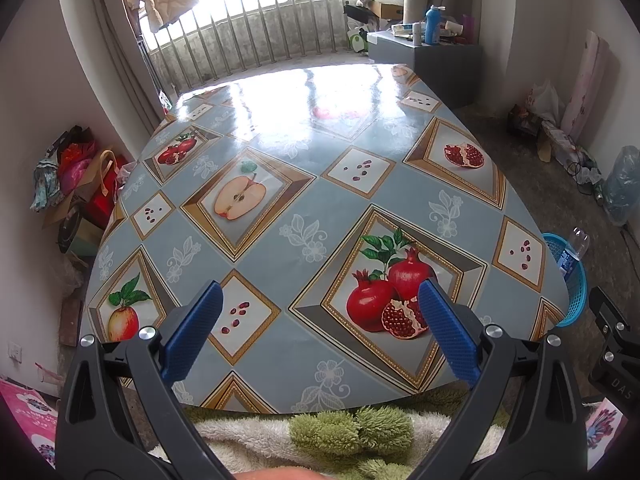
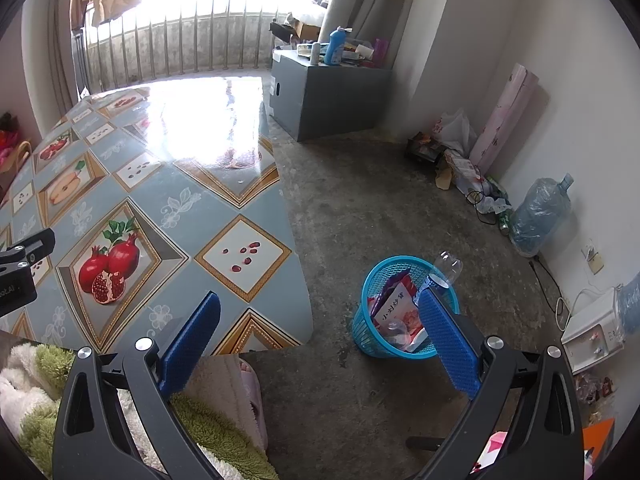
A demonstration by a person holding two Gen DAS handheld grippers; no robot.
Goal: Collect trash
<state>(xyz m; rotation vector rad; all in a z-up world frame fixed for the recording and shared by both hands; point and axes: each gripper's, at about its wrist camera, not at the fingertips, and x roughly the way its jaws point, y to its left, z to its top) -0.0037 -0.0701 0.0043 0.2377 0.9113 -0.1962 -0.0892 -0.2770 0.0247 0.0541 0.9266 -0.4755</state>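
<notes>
A blue mesh waste basket (image 2: 372, 344) stands on the floor right of the table; it also peeks past the table's right edge as the basket (image 1: 576, 292). Inside it lie a white snack packet (image 2: 396, 306), a purple wrapper (image 2: 390, 284) and a small clear bottle (image 2: 394, 328); a clear plastic bottle (image 2: 446, 266) leans out over its rim. My right gripper (image 2: 320, 312) hovers open between table edge and basket, holding nothing. My left gripper (image 1: 320, 300) hangs open over the near end of the table (image 1: 280, 256), with nothing between its blue pads.
The table wears a glossy fruit-print cloth. A grey cabinet (image 2: 320, 92) with a blue bottle and clutter stands at the back. Bags, boxes and a large water jug (image 2: 540, 216) line the right wall. A green and white fluffy garment (image 1: 340, 436) lies below the grippers.
</notes>
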